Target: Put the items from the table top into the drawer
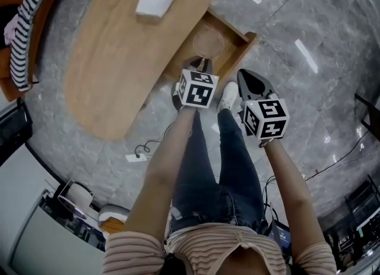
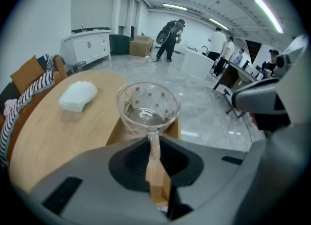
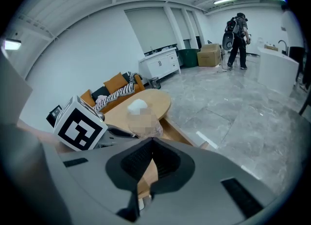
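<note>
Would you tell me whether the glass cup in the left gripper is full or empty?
Empty: the glass cup, held upright by its handle in the left gripper, shows a bare clear bottom with nothing inside.

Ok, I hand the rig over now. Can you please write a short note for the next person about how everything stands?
Left claw: shut on the handle of the glass cup, which is over the open drawer. I cannot tell if the cup rests on the bottom.
Right claw: shut, empty, near the drawer.
White block: lies on the table, away from the drawer.
Done: drawer is open, cup is at the drawer.
Left: set the cup down in the drawer and release it, then probably fetch the block and put it in too.
</note>
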`<action>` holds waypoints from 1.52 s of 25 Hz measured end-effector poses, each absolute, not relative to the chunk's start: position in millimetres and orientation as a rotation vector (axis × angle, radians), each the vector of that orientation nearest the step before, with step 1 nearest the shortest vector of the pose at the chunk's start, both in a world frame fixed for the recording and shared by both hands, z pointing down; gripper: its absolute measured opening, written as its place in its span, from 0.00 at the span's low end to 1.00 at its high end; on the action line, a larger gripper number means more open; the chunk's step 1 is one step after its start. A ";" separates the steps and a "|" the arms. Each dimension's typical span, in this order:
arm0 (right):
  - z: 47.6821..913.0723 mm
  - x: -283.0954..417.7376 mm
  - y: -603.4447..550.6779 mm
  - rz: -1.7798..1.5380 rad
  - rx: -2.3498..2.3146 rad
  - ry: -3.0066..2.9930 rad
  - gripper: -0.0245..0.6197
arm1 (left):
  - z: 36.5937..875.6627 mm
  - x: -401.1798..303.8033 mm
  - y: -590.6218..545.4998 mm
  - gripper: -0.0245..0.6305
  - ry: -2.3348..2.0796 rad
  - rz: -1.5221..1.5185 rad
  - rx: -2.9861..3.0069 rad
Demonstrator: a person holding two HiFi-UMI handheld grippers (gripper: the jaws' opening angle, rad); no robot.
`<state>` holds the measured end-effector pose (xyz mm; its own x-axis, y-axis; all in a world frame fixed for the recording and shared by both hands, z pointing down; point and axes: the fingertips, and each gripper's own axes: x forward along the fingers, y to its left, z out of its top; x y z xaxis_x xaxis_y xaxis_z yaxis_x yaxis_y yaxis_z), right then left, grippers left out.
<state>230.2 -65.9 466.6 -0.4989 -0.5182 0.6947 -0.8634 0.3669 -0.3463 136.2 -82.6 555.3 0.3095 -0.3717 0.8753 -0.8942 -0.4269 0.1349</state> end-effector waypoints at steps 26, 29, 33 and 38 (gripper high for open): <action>574.8 229.5 -67.4 1.059 1.187 -2.094 0.05 | 681.5 156.2 -83.3 0.11 -1.036 1.209 1.939; 579.0 227.2 -67.7 1.063 1.182 -2.094 0.05 | 687.2 153.3 -85.8 0.11 -1.043 1.218 1.937; 583.8 226.3 -67.9 1.064 1.179 -2.083 0.05 | 693.4 149.9 -90.2 0.11 -1.049 1.229 1.932; 587.1 225.6 -70.8 1.068 1.176 -2.070 0.05 | 698.8 146.2 -95.8 0.11 -1.050 1.242 1.930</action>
<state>225.6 -70.8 587.1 -0.4834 -0.4583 0.7458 -0.8734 0.3099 -0.3757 146.2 -95.8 698.8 0.2466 -0.2922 0.9240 -0.8625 -0.5009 0.0718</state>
